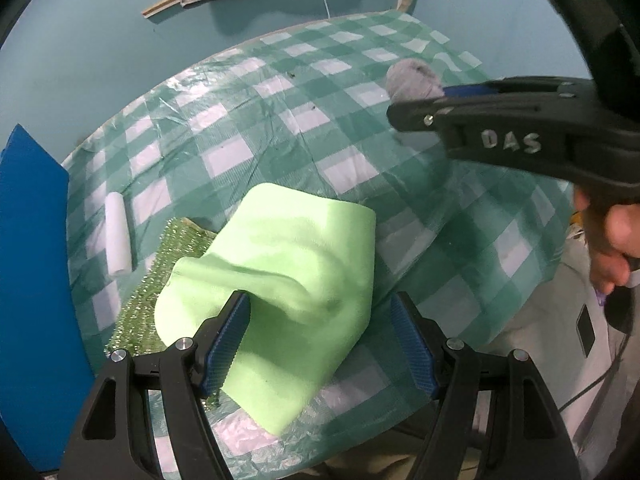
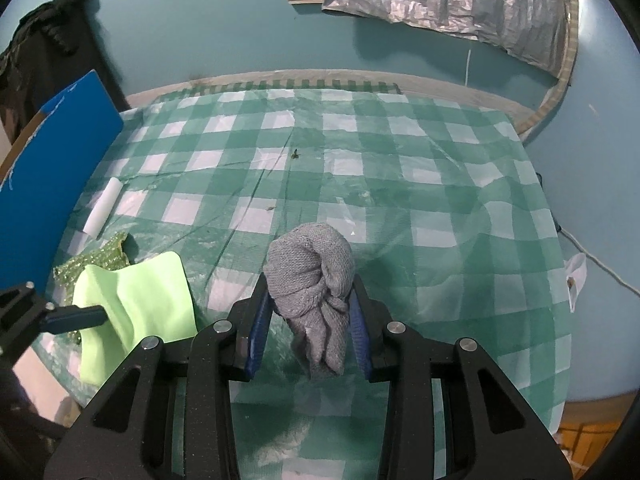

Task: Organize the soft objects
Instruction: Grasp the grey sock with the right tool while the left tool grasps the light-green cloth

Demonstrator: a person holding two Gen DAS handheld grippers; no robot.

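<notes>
The right hand-held gripper is clenched on a grey knit bundle, its blue pads pressing both sides. The bundle stands upright between the fingers, long axis vertical: a rounded, knotted head above the fingertips and a loose tail hanging down between the pads. It is held over the middle of the tabletop, toward the near edge, above the green-and-white checked cover.

The left hand-held gripper is released, its jaws wide apart. A light green cloth lies folded and rumpled on the tabletop near the left edge, its long axis running from the near edge away toward the far right. One fold rises between the open fingers; the left pad touches or nearly touches the cloth, and the right pad stands just beside it.

Under the cloth's left side lies a sparkly green scrubber, partly covered. A white roll lies just beyond it, by the blue board standing at the tabletop's left edge.
</notes>
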